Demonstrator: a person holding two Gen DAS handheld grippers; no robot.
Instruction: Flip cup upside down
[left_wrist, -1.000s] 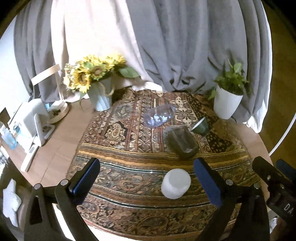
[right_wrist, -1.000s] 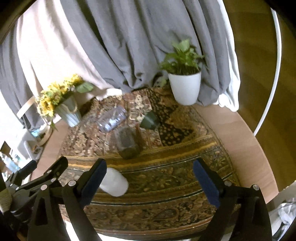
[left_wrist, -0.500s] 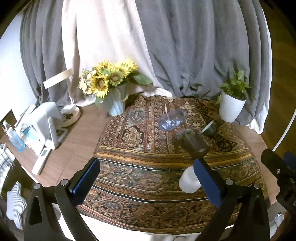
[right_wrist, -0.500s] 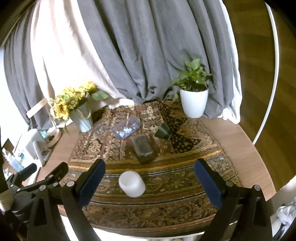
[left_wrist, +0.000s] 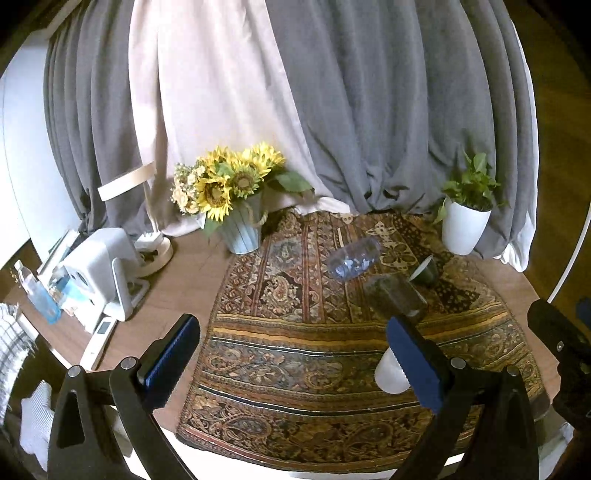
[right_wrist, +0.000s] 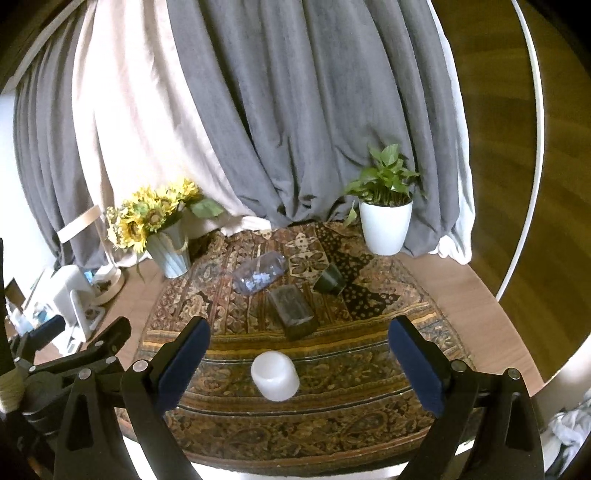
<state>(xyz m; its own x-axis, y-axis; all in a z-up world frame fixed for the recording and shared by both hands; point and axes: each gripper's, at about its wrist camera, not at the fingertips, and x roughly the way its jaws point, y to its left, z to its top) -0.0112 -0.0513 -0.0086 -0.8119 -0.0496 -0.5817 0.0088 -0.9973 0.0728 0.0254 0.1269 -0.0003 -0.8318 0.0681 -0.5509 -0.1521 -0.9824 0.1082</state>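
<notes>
A white cup (right_wrist: 275, 375) stands with its closed end up on the patterned cloth (right_wrist: 332, 424) near the table's front edge; it also shows in the left wrist view (left_wrist: 390, 373), partly behind my left gripper's right finger. My right gripper (right_wrist: 303, 369) is open and empty, raised above and in front of the cup. My left gripper (left_wrist: 295, 363) is open and empty, left of the cup. Farther back lie a dark square glass (right_wrist: 291, 312), a clear plastic cup (right_wrist: 258, 277) and a small dark green cup (right_wrist: 328, 279), all on their sides.
A sunflower vase (right_wrist: 168, 251) stands back left and a white potted plant (right_wrist: 384, 225) back right, before grey curtains. White appliances, a remote and bottles (left_wrist: 92, 273) sit on the wooden table at left. The other gripper shows at the edge of each view.
Both grippers have pulled back and up from the table, so the cups look smaller and farther. The white cup has stayed in place. Both stay open.
</notes>
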